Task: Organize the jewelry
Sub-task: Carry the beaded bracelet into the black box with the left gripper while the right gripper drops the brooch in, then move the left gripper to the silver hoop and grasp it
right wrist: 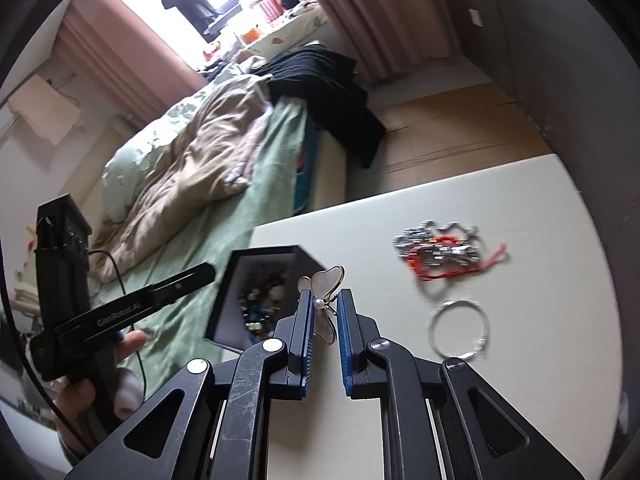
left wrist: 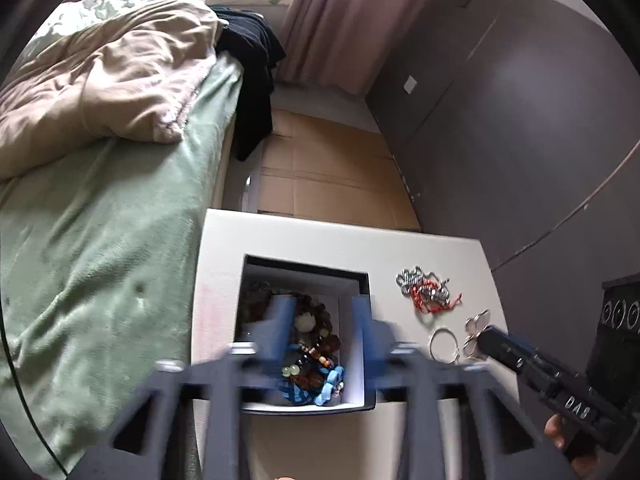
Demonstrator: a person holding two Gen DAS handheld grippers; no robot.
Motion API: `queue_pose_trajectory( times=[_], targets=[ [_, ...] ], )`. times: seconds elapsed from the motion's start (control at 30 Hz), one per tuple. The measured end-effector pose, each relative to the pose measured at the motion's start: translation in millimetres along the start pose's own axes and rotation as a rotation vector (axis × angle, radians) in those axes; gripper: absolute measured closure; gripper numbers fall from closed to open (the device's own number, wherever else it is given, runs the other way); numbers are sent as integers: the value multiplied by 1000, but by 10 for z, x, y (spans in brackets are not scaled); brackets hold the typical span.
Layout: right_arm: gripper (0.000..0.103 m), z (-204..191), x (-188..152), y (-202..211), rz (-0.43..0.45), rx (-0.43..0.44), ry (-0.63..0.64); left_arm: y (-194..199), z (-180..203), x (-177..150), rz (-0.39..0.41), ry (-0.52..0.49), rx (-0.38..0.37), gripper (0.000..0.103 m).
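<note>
An open jewelry box sits on the white table, full of bead bracelets. My left gripper hovers open over the box, holding nothing. My right gripper is shut on a pearly butterfly brooch, lifted just above the table beside the box. In the left wrist view the brooch shows at the right gripper's tip. A silver ring bangle and a tangle of silver chain and red cord lie on the table to the right.
A bed with a green sheet, beige quilt and black clothes lies left of the table. Cardboard covers the floor behind it. A dark wardrobe wall stands at the right.
</note>
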State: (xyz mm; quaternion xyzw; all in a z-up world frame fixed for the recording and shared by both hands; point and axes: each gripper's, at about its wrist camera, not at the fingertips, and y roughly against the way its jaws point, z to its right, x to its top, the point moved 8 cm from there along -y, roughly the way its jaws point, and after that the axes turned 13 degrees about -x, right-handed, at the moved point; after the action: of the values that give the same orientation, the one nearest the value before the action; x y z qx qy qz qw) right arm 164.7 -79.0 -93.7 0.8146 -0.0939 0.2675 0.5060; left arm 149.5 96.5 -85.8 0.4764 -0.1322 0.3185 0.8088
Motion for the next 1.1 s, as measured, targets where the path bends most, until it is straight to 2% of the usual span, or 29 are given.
queue_pose_trajectory(
  times=[0.03,0.2,0.5,0.57,0.6,0.63,0.7,1.1],
  targets=[
    [90,-47,4,-11,0,12,3,41,-27,27,20,6,3,25],
    [90,-280,10,-93,-2,58,24,143,-121,110,60,29,19,25],
    [90,-655,-45,-399,-56,142,43,275,-369,193,102,73,64,24],
    [76,-682,-80,-472,-97,143,52,280,-426,200,108,84,68,21],
    [58,-648,-86,-494,-112,138,39,276,-445,197,110,95,63,16],
    [43,-601,-77,-491,-109,135,20,273,-445,198,116,105,46,10],
    [31,-474,-44,-451,-100,113,-16,274,-417,197,125,109,21,1],
    [31,354,118,-2,-23,-98,-109,96,124,122,110,-12,-64,0]
  ],
)
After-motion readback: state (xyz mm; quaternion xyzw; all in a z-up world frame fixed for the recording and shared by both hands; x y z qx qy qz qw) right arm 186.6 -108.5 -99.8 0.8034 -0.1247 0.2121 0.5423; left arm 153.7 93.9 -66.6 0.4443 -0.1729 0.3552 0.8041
